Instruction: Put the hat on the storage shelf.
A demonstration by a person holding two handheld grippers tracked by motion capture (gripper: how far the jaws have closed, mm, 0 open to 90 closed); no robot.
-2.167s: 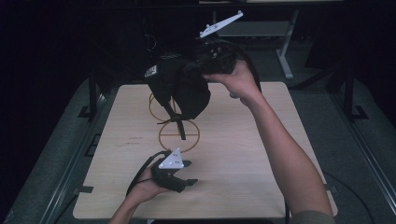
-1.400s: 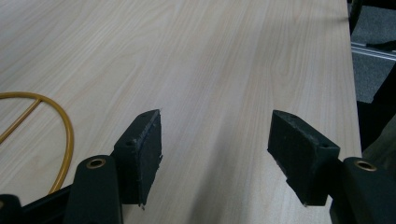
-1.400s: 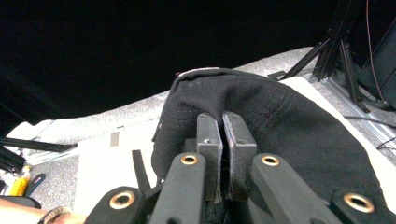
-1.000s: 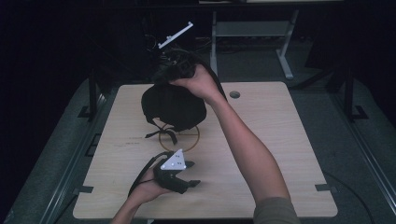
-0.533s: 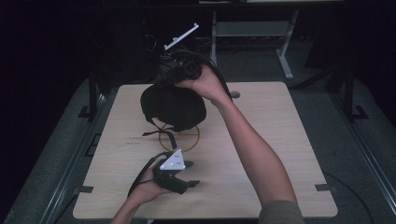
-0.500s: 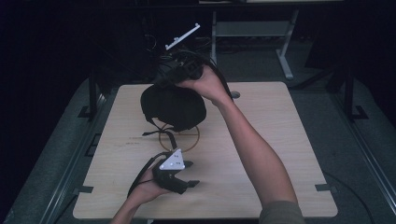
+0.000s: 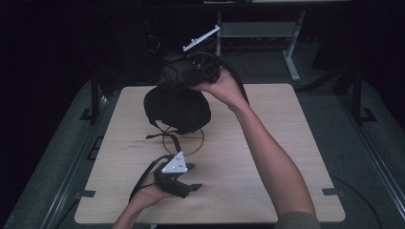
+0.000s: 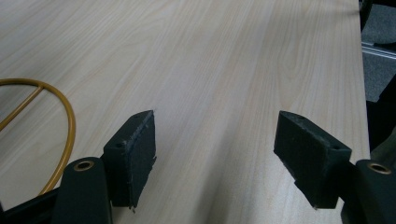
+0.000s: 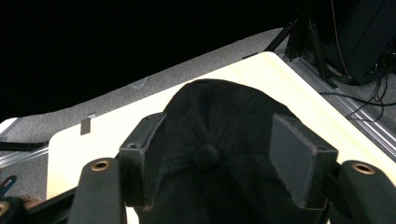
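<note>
A black cap (image 7: 177, 107) lies crown up on the wooden table (image 7: 267, 143), covering part of a yellow ring (image 7: 184, 143) marked on the top. My right gripper (image 7: 188, 83) hovers at the cap's far edge. Its jaws have just been opening and stand apart, with the cap's crown (image 9: 219, 135) and top button between them but not pinched. Near the table's front edge my left gripper (image 7: 192, 176) rests low, open, jaws pointing right. In its own view the left gripper (image 8: 215, 154) has bare wood between its jaws and the yellow ring (image 8: 70, 126) at the left.
The cap's strap (image 7: 162, 134) trails onto the wood toward the front. A desk frame with metal legs (image 7: 289, 52) stands beyond the table's far edge. Grey floor (image 7: 363, 157) and rails run along both sides of the table.
The right hand brought the cap left and down onto the table. It then shifted a little to the right while its jaws spread off the cap. The left gripper stayed put.
</note>
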